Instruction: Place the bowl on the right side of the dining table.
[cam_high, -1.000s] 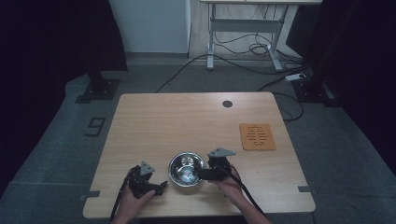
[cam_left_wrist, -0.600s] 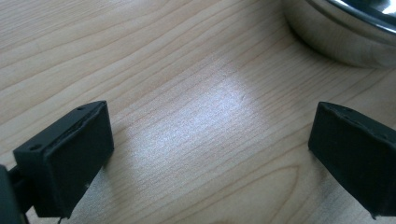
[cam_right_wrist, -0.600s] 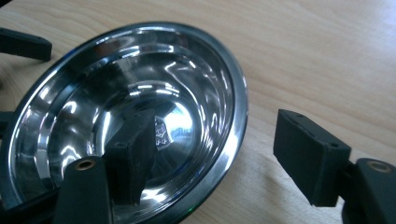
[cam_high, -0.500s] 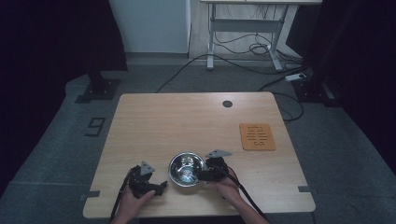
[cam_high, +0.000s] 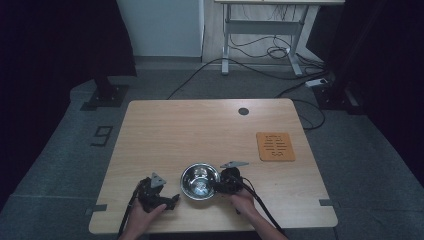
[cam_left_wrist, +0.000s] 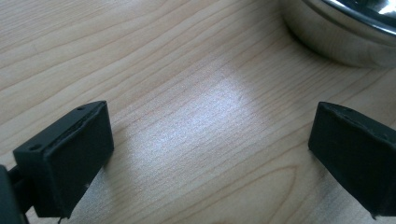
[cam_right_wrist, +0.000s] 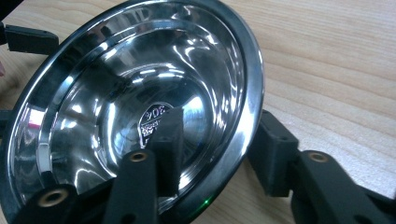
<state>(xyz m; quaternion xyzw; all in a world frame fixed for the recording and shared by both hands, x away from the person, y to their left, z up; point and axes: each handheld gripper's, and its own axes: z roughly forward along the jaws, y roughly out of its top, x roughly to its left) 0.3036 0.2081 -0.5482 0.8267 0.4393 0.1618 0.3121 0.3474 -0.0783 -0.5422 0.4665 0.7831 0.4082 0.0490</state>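
Shiny round steel bowl (cam_high: 199, 180) sits near the wooden desk's (cam_high: 210, 130) front edge, right hand-held gripper (cam_high: 223, 183) pinching its rim, one jaw inside, one outside, probably to lift it. Left hand-held gripper (cam_high: 172, 198) waits beside it, jaws wide, holding nothing.

You are looking down on a light wooden table (cam_high: 210, 135) with a small dark round grommet (cam_high: 243, 111) near its far edge. It stands on grey carpet (cam_high: 60, 165), where a "9" marker (cam_high: 103, 134) lies off its left side. Behind it you have a white wall panel (cam_high: 162, 27), a pale desk frame (cam_high: 260, 35) with black cables (cam_high: 265, 50) trailing beneath, and dark curtains (cam_high: 55, 45) either side. The room is dim.
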